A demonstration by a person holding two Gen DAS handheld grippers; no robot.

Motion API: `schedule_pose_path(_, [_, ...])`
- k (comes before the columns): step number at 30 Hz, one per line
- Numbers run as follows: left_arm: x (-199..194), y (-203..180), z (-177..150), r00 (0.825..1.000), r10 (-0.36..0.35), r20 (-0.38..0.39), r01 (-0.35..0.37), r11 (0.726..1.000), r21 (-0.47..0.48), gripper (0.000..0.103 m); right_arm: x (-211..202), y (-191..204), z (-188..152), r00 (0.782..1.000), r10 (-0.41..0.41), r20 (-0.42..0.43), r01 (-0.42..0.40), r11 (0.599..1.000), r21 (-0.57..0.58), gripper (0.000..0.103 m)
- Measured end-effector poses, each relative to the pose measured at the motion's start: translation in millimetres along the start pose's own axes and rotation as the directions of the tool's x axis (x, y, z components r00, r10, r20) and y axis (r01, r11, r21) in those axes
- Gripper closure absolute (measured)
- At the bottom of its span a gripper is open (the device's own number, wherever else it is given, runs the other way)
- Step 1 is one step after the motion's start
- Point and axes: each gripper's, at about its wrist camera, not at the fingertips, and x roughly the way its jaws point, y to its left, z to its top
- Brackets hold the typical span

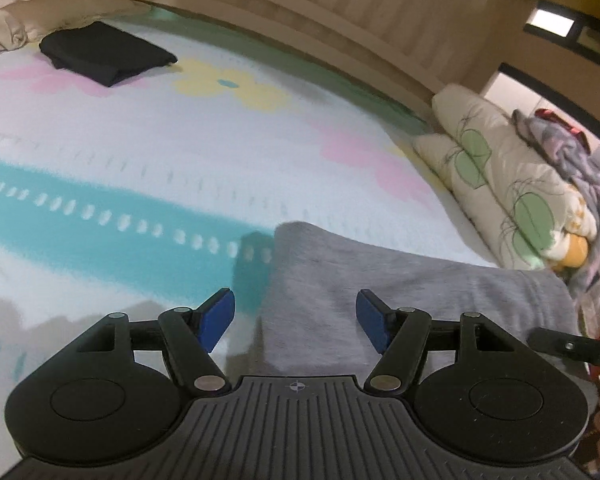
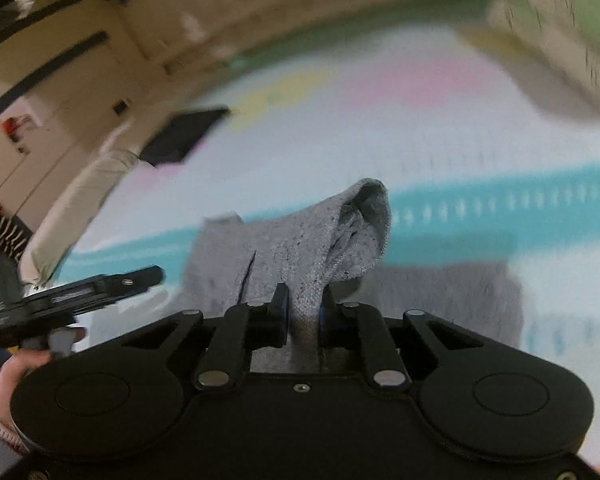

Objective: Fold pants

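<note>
one gripper has a hold so far: the right gripper (image 2: 303,312), low centre of its view, has its jaws clamped on a bunched ridge of the grey pants (image 2: 300,248), and the cloth rises from the pinch into a hood-like peak at mid-frame. the rest of the pants lies on the bedspread (image 2: 340,120) behind and to the right, blurred. the left gripper (image 1: 296,316) has its jaws wide apart with nothing between them; a rounded corner of the pants (image 1: 380,280) lies just beyond and beneath its blue pads (image 1: 216,320), lower right of that view.

a black folded garment (image 1: 108,52) sits in the upper left, well apart, near a beige pillow (image 1: 4,28). stacked floral bedding (image 1: 500,176) lies at the right edge.

judging from this, the fold is early: one edge is gripped and lifted, no crease is finished, and the left gripper has yet to take a matching hold. how many layers already lie under the grey cloth i cannot tell.
</note>
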Motion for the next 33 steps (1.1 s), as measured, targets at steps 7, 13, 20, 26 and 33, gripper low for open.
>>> schedule_pose_path(7, [23,-22,-22,0.988,-0.055,-0.141,0.068,0.994,0.088,0.037,9,-34,-13,0.968,-0.215,-0.127,0.218,0.976,0.006,0.081])
schedule_pose_path(13, [41,-37,-54,0.967,0.032,-0.254,0.03,0.971,0.239,0.028,32,-49,-22,0.948,-0.236,-0.214,0.251,0.967,0.041,0.073])
schedule_pose_path(20, [22,-30,-38,0.989,0.045,-0.138,-0.02,0.984,0.179,0.029,24,-41,-18,0.943,-0.299,-0.149,0.307,0.951,0.034,0.044])
schedule_pose_path(26, [18,-64,-32,0.998,0.049,-0.029,-0.037,0.947,0.32,0.029,5,-14,-13,0.934,-0.34,0.105,0.347,0.937,-0.05,0.013])
schedule_pose_path(33, [63,-93,-53,0.982,0.1,-0.158,-0.032,0.922,0.385,0.027,46,-9,-14,0.941,-0.335,0.046,0.338,0.934,-0.114,0.011])
